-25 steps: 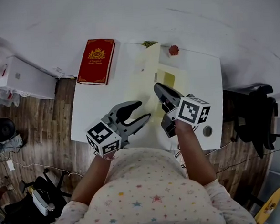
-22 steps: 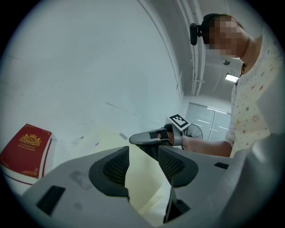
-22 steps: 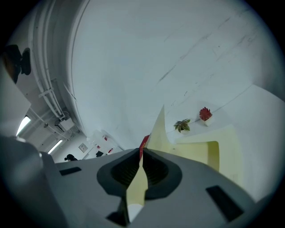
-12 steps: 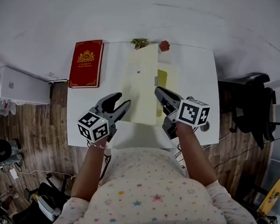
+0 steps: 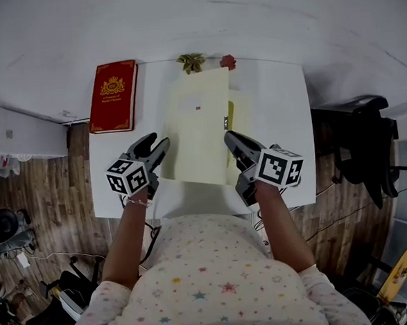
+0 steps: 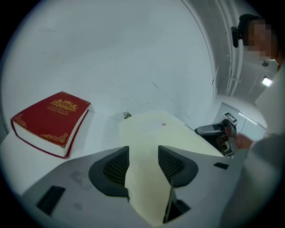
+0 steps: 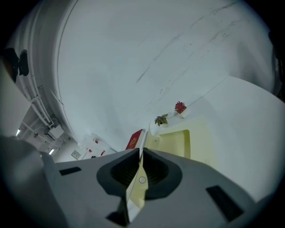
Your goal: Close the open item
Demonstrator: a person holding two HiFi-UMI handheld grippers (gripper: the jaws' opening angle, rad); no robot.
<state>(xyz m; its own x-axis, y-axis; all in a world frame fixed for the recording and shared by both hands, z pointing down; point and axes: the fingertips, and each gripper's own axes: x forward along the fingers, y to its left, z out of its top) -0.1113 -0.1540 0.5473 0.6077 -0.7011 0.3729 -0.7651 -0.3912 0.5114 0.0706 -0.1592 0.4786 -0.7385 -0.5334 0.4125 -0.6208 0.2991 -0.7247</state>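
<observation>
The right tongs are clenched on the near right edge of the folder's pale yellow cover. In the right gripper view the sheet is seen edge-on, pinched between the two pads. The left tongs are held released at the cover's near left corner. In the left gripper view the jaws stand apart and the cover runs through the gap between them; a squeeze on it cannot be made out.

The folder lies in the middle of the white table, with its long axis running from the tongs straight away toward the wall. The cover is lifted, and the folder's flat half with a yellow-green pocket is seen beyond the right tongs, to their right. Bare table is left to the right of the right tongs, and a narrower strip to the left of the left tongs.

Beyond the left tongs and to their left a red book is laid flat at the table's far left corner, well apart from the folder. At the far edge, just past the folder's far end, a small plant and a red flower are set against the wall.
</observation>
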